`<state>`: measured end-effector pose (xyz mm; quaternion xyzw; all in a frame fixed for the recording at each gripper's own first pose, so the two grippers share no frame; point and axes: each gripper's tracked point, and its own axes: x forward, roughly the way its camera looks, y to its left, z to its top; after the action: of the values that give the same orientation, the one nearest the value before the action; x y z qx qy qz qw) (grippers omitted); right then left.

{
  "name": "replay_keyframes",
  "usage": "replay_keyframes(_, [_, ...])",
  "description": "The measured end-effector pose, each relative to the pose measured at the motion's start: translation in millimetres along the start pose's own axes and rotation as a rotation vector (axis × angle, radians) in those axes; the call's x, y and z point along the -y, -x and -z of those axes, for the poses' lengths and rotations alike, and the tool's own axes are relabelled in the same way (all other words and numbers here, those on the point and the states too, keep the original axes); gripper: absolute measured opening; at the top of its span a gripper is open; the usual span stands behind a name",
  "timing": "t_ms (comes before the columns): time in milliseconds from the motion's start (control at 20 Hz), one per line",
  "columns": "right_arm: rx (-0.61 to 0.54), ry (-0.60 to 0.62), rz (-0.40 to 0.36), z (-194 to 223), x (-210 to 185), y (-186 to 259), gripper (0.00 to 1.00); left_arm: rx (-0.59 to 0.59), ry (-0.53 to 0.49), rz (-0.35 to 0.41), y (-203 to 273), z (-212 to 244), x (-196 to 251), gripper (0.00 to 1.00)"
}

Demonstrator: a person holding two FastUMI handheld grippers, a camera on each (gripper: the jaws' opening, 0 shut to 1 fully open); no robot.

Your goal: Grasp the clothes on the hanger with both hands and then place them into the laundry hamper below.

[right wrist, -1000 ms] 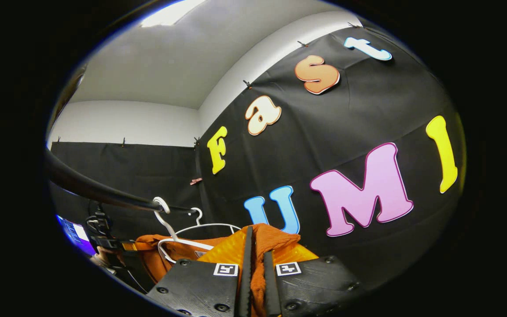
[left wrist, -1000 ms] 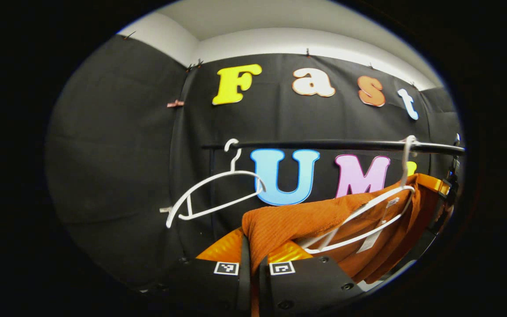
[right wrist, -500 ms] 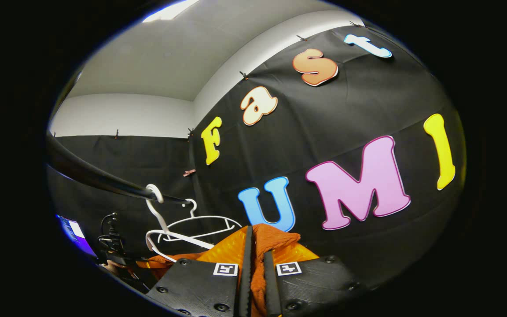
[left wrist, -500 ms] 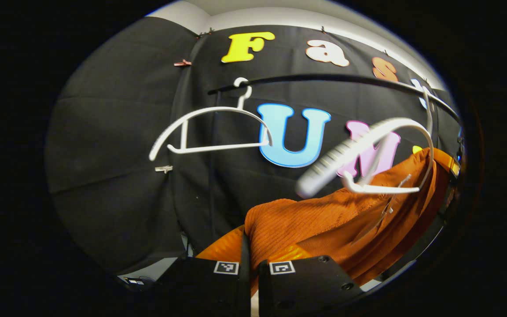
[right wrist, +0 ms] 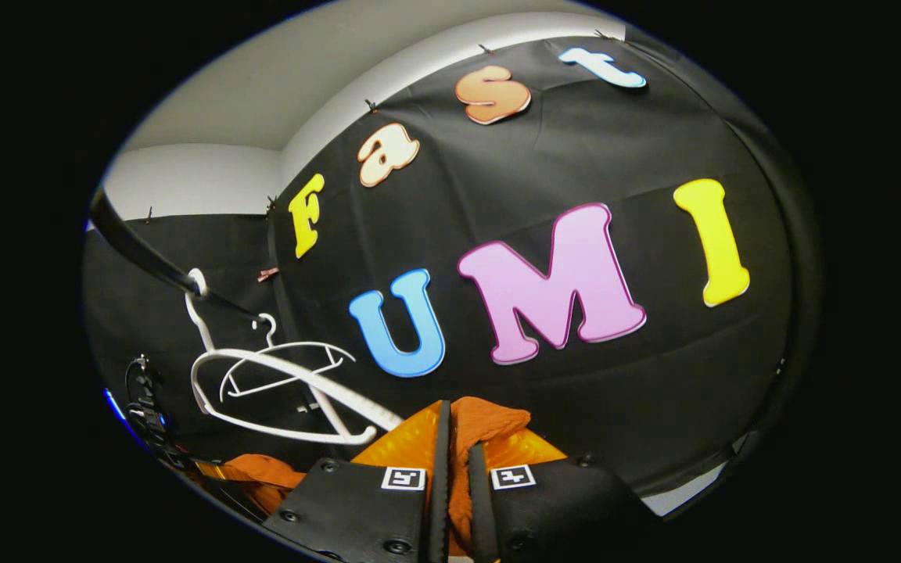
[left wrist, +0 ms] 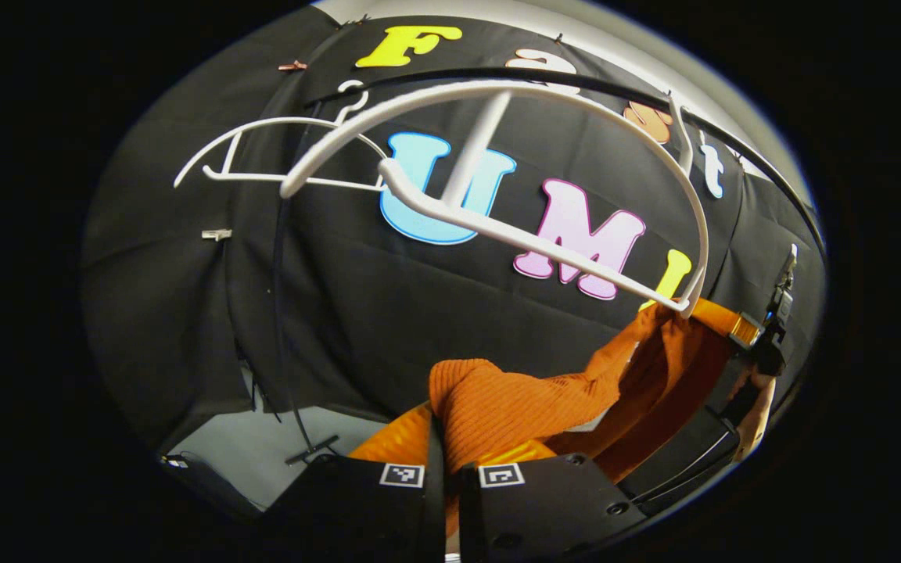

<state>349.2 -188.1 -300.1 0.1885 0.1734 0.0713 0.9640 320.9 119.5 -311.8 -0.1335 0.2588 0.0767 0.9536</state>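
From where I sit, my left gripper (left wrist: 446,469) has its two fingers pressed together on a fold of the burnt-orange ribbed knit garment (left wrist: 513,403), which bunches up just above the fingertips in the left gripper view and runs off to the right in a sagging band. At the far end of that band I can see my right gripper (left wrist: 763,344) with a bit of the hand (left wrist: 755,414) that holds it below; the cloth reaches it, though that far off I cannot make out its fingers. In the right gripper view the right gripper's fingers are likewise closed on a bunch of the same orange knit (right wrist: 489,426), the fabric squeezed between them and rising in a small hump in front. The near white plastic hanger (left wrist: 544,164) hangs from the black horizontal rail (left wrist: 576,78) above the garment; its right tip seems to meet the fabric's upper edge near the right gripper, the rest of the hanger is bare, and the cloth hangs below it. A second white plastic hanger (left wrist: 263,148), bare as well, hangs farther left on the same rail. In the right gripper view both hangers (right wrist: 278,383) sit low on the left under the rail (right wrist: 145,254), with orange cloth visible beneath them.
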Motion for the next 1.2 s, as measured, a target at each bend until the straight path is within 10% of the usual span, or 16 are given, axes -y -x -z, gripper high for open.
replay_keyframes(750, [-0.345, -0.162, -0.349, 133, -162, 35, 0.15, -0.067, -0.006, 0.079, 7, 32, 49, 0.11])
replay_keyframes(1200, [-0.469, -0.169, -0.326, 172, -171, 32, 0.16, -0.201, 0.0, 0.058, -17, 71, 48, 0.11])
